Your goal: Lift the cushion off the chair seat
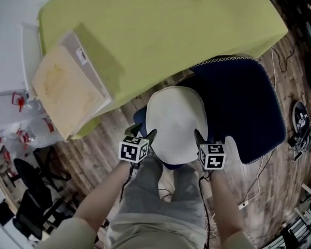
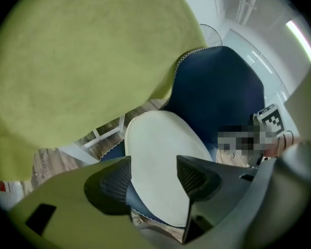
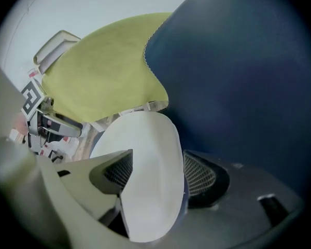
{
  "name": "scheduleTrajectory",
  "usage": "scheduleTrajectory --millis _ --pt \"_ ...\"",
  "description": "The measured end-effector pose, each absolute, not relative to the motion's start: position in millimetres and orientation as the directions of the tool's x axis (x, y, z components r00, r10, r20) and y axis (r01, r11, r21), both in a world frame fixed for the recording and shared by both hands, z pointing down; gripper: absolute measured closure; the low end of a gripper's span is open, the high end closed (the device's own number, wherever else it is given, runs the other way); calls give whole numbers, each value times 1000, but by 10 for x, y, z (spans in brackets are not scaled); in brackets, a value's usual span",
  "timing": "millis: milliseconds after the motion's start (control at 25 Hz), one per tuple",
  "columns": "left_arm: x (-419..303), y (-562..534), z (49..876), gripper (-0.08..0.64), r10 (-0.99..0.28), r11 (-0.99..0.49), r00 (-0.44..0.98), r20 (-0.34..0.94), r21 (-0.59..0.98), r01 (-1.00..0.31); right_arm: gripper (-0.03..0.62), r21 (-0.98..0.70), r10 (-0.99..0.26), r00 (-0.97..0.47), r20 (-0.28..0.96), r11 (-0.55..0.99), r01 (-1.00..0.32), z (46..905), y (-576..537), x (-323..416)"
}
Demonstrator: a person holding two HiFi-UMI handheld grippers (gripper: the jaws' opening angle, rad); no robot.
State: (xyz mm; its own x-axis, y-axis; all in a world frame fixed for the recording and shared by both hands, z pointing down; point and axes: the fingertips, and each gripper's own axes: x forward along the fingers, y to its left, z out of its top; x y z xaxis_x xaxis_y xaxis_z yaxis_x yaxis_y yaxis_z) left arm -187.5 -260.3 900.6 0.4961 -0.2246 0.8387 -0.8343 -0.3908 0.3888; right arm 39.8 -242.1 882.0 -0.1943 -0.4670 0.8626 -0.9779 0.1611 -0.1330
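head view: the white cushion [image 1: 176,122] lies on the navy chair [image 1: 243,102] beside the green table [image 1: 160,30]. your left gripper [image 1: 144,133] sits at its left edge, your right gripper [image 1: 200,138] at its right edge.

left gripper view: your claw is released, jaws spread, with the cushion's near edge between them and neither pad pressing on it.

right gripper view: this claw is released too, jaws wide on either side of the cushion's rim.

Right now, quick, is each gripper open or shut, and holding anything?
Left gripper: open, with the white cushion between its jaws but not gripped.
Right gripper: open, with the cushion's edge between its jaws but not gripped.
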Motion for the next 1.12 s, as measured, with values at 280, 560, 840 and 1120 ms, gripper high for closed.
scheduleTrajectory --millis 280,560,840,1120 --pt "-2051 -2481 9642 262 -185 -288 435 881 375 -881 265 -141 -424 -180 888 120 -983 9401 -2422 430" --pt "-2062 -2339 9947 253 -155 -200 433 888 401 -894 245 -165 -387 -172 906 53 -985 9816 -2399 573" --pt "-2053 -2336 10042 250 -147 -169 403 903 379 -910 244 -202 -400 -202 894 43 -979 9864 -2381 554" --pt "-1970 -2332 9929 458 -117 -222 362 925 331 -917 474 -198 -374 -206 904 62 -978 9761 -2359 451"
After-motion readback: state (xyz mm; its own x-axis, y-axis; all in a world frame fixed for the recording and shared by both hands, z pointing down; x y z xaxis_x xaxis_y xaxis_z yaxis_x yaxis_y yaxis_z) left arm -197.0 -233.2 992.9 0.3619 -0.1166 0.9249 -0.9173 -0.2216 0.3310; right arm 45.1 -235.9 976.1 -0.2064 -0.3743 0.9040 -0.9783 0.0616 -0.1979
